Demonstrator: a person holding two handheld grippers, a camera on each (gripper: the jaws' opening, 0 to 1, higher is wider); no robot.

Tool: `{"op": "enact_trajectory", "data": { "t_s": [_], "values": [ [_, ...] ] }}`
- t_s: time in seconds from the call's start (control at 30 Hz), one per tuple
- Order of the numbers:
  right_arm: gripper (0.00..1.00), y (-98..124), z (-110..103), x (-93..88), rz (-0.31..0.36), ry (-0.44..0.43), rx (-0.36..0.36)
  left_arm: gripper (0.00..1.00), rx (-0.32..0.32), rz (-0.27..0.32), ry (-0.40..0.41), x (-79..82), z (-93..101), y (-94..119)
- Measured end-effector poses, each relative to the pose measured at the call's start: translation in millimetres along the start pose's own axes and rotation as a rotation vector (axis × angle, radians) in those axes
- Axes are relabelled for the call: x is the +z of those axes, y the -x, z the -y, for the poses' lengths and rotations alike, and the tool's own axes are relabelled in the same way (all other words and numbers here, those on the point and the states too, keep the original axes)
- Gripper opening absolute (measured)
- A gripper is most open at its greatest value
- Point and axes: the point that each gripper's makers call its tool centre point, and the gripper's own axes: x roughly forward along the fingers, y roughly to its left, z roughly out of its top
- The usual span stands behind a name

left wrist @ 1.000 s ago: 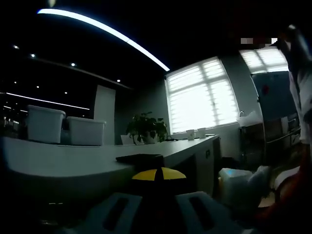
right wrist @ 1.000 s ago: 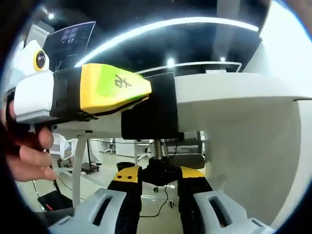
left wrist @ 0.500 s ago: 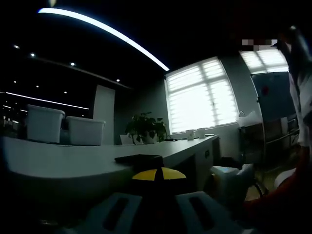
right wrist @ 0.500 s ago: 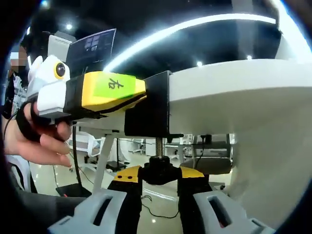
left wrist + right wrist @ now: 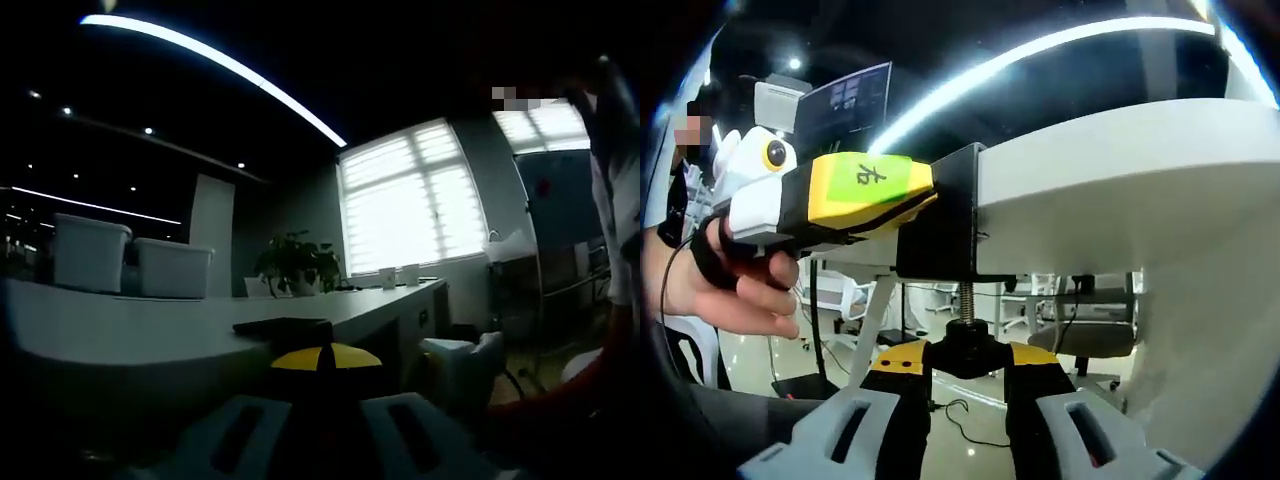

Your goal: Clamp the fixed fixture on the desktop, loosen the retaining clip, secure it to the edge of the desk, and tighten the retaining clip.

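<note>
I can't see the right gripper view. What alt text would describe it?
A black clamp fixture sits on a white desk's edge, held from the left by the yellow-tipped left gripper in a person's hand. Below, the right gripper closes on its screw knob.

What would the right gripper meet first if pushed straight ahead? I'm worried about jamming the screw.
Probably the black screw knob, which the right gripper seems already shut on, then the threaded screw and the black clamp fixture on the white desk's edge. Depth is unclear.
</note>
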Motion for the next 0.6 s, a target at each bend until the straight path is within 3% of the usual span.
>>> {"op": "enact_trajectory", "data": {
  "t_s": [0.3,0.43,0.6],
  "values": [
    [0.30,13.6,2.8,-6.7,-0.044,-0.047,-0.143,0.01,-0.004,0.002,-0.007,0.0,-0.2,-0.3],
    [0.31,23.0,3.4,-2.6,-0.035,-0.091,-0.207,0.01,-0.002,0.006,-0.004,0.1,-0.3,-0.3],
    [0.31,28.7,5.7,3.3,-0.023,-0.085,-0.276,0.01,0.005,0.014,-0.001,0.0,-0.3,-0.2]
  ]
}}
